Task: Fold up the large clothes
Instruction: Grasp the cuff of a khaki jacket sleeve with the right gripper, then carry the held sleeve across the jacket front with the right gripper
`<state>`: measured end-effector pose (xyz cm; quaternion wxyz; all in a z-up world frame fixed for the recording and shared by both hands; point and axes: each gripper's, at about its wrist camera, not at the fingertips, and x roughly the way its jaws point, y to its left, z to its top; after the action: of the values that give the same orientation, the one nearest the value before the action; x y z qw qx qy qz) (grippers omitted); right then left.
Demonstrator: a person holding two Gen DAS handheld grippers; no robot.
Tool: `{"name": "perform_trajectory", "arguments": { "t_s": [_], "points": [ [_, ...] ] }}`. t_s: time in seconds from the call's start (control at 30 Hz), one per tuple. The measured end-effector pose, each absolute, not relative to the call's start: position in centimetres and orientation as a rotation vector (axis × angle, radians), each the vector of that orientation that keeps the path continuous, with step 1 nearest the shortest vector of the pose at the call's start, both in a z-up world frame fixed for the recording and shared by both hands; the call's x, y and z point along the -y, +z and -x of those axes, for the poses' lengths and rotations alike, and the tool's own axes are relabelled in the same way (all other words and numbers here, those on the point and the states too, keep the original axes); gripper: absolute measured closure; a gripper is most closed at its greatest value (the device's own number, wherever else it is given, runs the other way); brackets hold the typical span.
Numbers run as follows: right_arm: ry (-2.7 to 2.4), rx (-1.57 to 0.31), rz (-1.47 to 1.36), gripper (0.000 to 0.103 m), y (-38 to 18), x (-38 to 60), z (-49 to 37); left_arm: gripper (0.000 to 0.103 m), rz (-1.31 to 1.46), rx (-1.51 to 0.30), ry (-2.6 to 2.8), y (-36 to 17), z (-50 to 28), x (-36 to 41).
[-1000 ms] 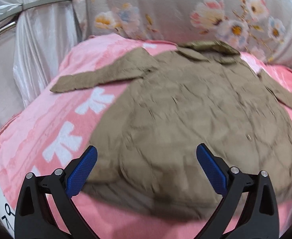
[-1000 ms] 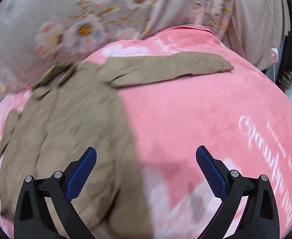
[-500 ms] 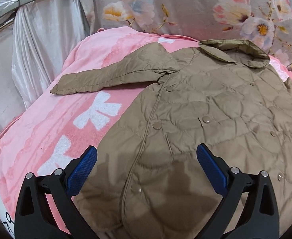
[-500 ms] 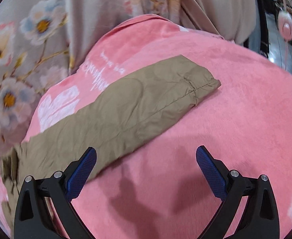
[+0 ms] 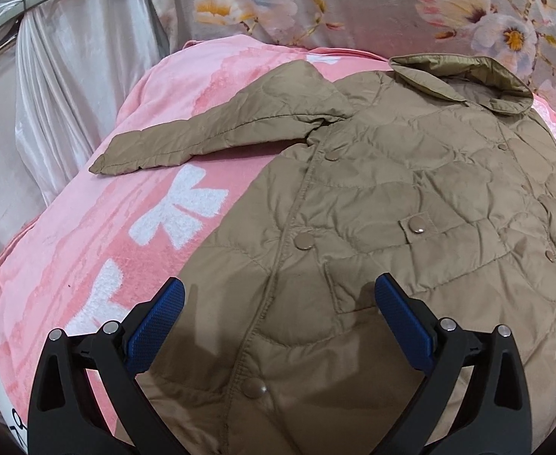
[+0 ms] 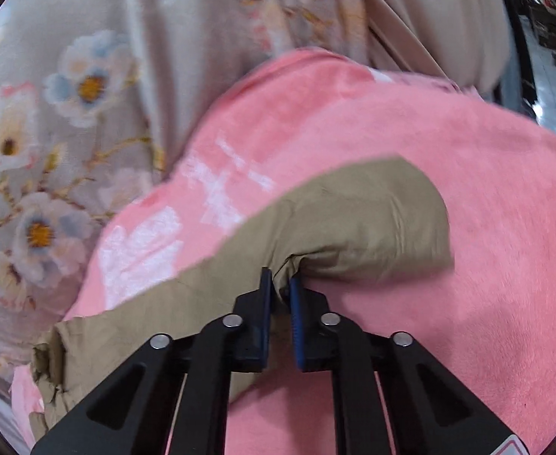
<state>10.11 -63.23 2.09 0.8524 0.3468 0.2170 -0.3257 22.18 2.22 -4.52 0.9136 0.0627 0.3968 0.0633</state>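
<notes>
Sleeve [image 6: 354, 223] pinched near cuff by right gripper [image 6: 280, 288], jaws clamped on fabric. Left gripper [image 5: 278, 311] hovers with jaws wide apart, quilted tan jacket [image 5: 391, 208] spread buttoned on pink blanket [image 5: 126, 227] directly ahead of and beneath them. Step looks like first sleeve fold. Next: carry sleeve across the jacket body; left could pin the shoulder.

Left gripper [image 5: 280, 314] fingers spread wide; right gripper [image 6: 278, 303] fingers pinched nearly together.
</notes>
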Motion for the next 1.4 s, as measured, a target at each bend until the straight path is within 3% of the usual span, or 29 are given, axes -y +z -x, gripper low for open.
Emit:
{"name": "perform_trajectory", "arguments": {
  "t_s": [0.27, 0.43, 0.7, 1.1, 1.23, 1.33, 1.4],
  "points": [
    [-0.362, -0.423, -0.372, 0.096, 11.9, 47.8, -17.8, 0.005, -0.093, -0.815, 0.186, -4.1, -22.2, -4.8],
    [-0.154, -0.471, -0.272, 0.097, 13.3, 37.2, -23.0, 0.005, -0.07, -0.812, 0.195, -3.7, -21.7, -6.3],
    [0.034, -0.604, -0.174, 0.097, 8.5, 23.9, -28.2, 0.005, -0.029, -0.829, 0.185, -3.9, -21.4, -8.5],
    [0.127, -0.847, -0.1, 0.096, -2.3, 15.7, -31.6, 0.005, 0.001, -0.83, 0.144, -3.9, -22.2, -9.8],
    [0.154, -0.904, -0.08, 0.086, -3.4, 14.9, -31.5, 0.005, 0.026, -0.836, 0.099, -3.6, -22.6, -9.8],
    [0.214, -0.848, -0.055, 0.069, -1.5, 13.9, -29.4, 0.005, 0.041, -0.832, 0.077, -3.3, -22.8, -9.7],
    [0.257, -0.806, -0.083, 0.066, -0.1, 14.2, -28.2, 0.005, 0.048, -0.823, 0.073, -3.0, -22.8, -10.0]
  ]
}}
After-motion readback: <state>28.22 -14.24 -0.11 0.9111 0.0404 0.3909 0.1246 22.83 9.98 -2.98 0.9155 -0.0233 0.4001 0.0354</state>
